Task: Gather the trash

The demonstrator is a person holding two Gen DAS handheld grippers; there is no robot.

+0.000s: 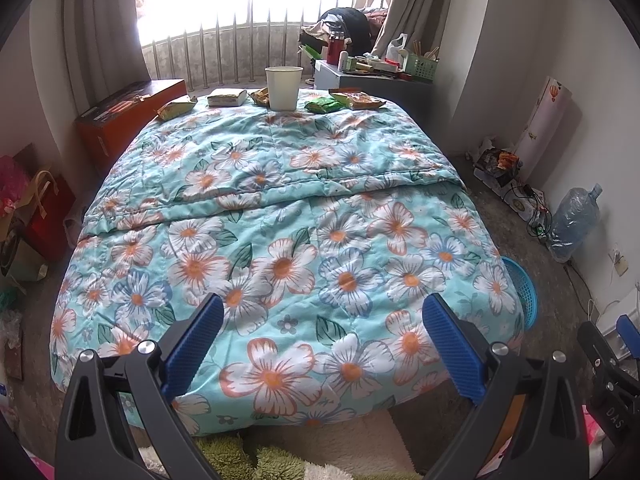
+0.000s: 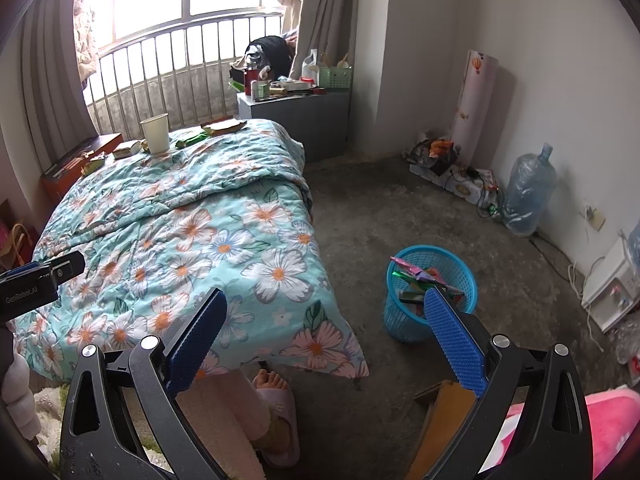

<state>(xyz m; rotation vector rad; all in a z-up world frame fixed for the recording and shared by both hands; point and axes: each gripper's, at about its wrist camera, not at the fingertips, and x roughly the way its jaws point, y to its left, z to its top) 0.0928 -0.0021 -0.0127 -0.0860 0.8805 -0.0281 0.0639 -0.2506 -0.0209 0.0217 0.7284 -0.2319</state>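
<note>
1. Both grippers are held at the foot of the bed, fingers spread apart and empty: left gripper (image 1: 320, 344), right gripper (image 2: 326, 336).
2. Snack wrappers (image 1: 352, 100) and a paper cup (image 1: 283, 87) lie in a row across the floral quilt's (image 1: 280, 208) far end, straight ahead and well apart from both grippers.
3. The blue wastebasket (image 2: 431, 292) stands on the floor just beside the right gripper.

Turquoise quilt (image 1: 280, 208) with white-orange flowers; blue basket (image 2: 430, 292); white cup (image 1: 283, 88)
</note>
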